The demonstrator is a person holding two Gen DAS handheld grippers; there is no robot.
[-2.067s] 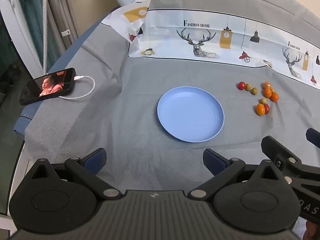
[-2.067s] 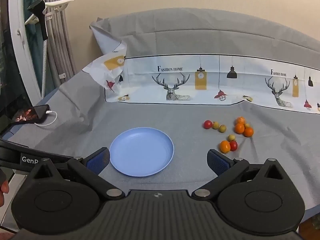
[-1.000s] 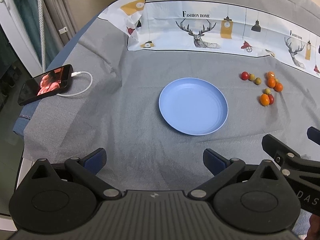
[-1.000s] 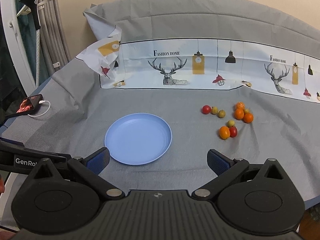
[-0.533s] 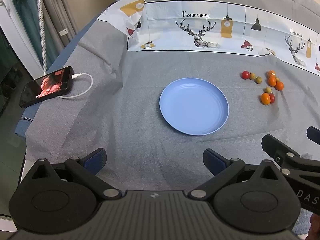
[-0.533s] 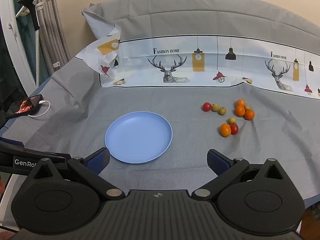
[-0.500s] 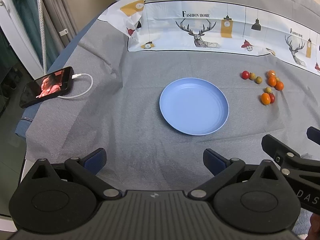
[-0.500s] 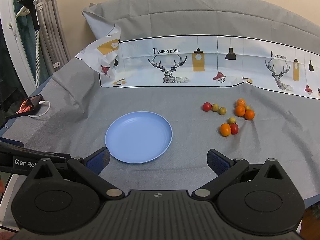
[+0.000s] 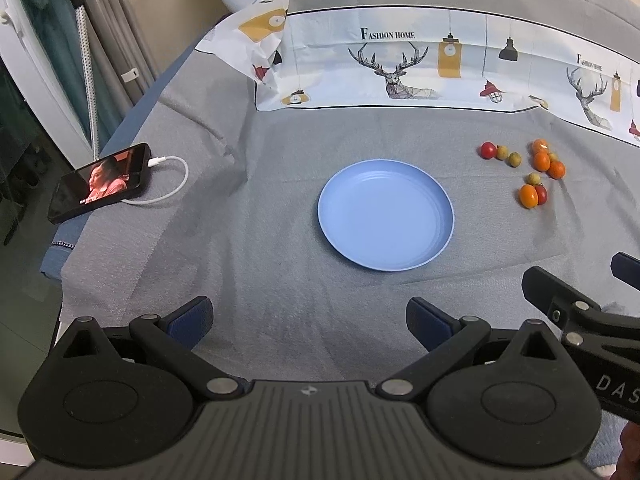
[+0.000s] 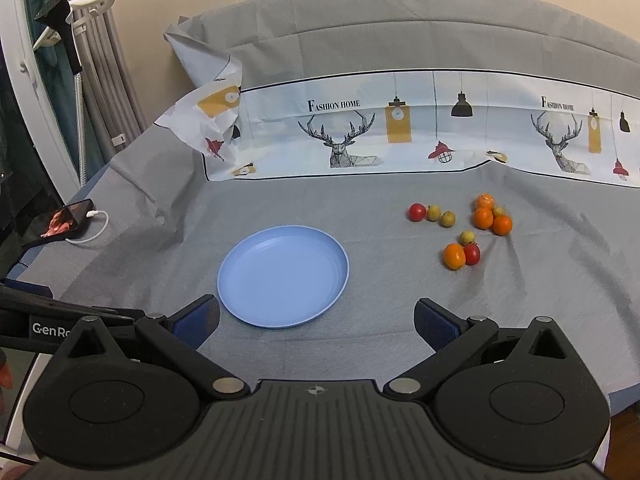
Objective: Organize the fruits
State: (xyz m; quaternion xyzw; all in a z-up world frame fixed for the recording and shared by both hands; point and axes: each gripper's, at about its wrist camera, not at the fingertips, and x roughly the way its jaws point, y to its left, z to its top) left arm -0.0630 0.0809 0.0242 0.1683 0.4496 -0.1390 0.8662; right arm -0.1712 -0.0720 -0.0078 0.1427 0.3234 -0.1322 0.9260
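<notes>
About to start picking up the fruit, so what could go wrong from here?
The fruits are small, round and bunched together on wrinkled cloth; closing the open right claw on one may nudge its neighbours into rolling. The blue plate is shallow, so dropped fruit could roll out. The phone with its cable lies near the table edge by the left claw.
</notes>
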